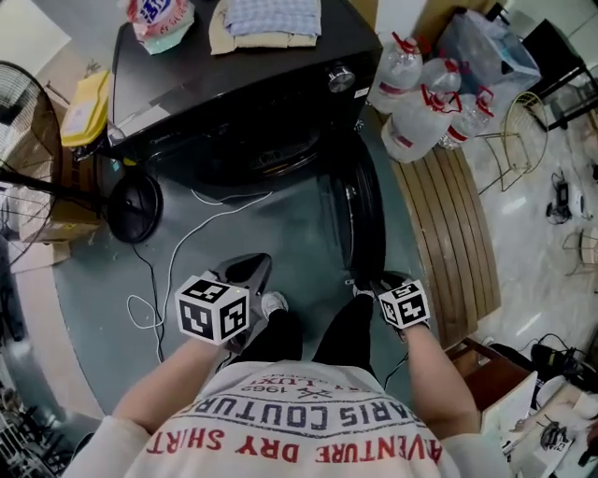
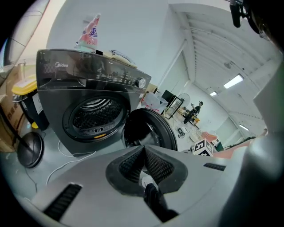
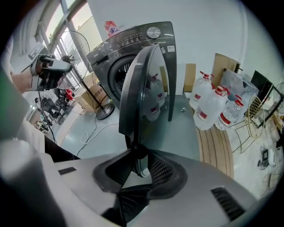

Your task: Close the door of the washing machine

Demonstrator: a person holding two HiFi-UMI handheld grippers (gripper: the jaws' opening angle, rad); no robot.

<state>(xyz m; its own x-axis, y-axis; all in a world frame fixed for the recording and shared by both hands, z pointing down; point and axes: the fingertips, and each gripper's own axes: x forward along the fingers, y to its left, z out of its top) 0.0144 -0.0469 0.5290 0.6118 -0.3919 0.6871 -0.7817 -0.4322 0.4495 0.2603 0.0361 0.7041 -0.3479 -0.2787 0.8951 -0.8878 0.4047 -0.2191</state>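
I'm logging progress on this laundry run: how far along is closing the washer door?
Done: nothing of the closing yet; the door stands swung wide from the washing machine. In hand: the right hand-held gripper has the door's edge between its jaws, with a gap beside it. Still to do: swing the door round and press it shut. The left hand-held gripper is shut and empty.

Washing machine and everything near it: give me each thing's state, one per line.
Washing machine door, open, swung wide.
Right tool, open, door's edge between its jaws.
Left tool, shut, empty.
Water bottles, upright, capped.
Clothes on the washing machine, folded.
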